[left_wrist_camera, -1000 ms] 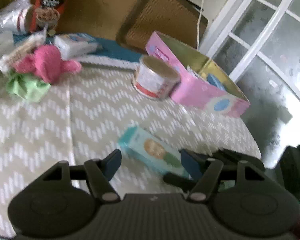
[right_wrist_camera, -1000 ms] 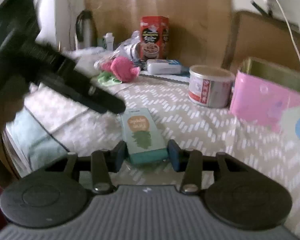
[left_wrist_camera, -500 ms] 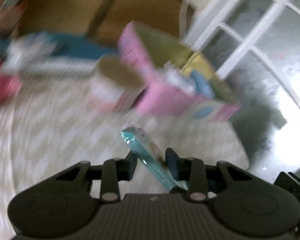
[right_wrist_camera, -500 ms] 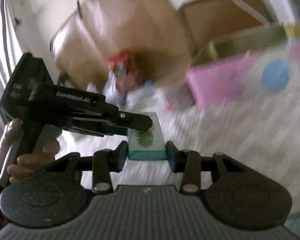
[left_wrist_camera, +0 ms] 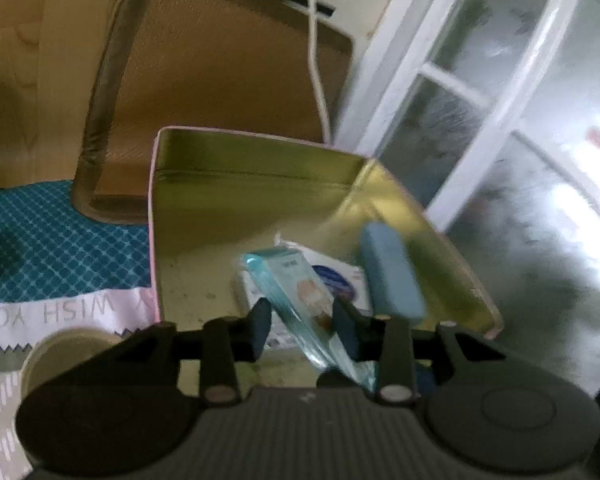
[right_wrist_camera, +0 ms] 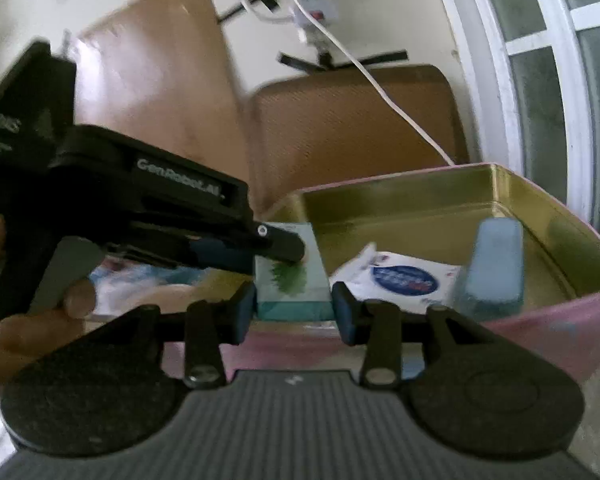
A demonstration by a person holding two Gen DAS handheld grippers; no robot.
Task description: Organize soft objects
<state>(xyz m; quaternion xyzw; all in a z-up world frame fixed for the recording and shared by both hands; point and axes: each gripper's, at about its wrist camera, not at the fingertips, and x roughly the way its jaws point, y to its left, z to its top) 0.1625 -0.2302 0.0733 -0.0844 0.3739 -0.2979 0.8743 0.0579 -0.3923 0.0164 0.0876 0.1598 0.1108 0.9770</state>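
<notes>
Lifted off the table since a second ago, the teal tissue pack (right_wrist_camera: 293, 280) hangs over the pink box (right_wrist_camera: 540, 320) – left gripper (left_wrist_camera: 300, 322) and right gripper (right_wrist_camera: 294, 308) both clamped on it – light, squashy, probably slippery, best held mid-body.

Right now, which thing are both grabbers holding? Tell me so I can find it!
Find the pink box with the shiny gold inside. Just above it, both grippers pinch a teal packet. Unlike the white packet and blue block inside, it has a green leafy picture.
</notes>
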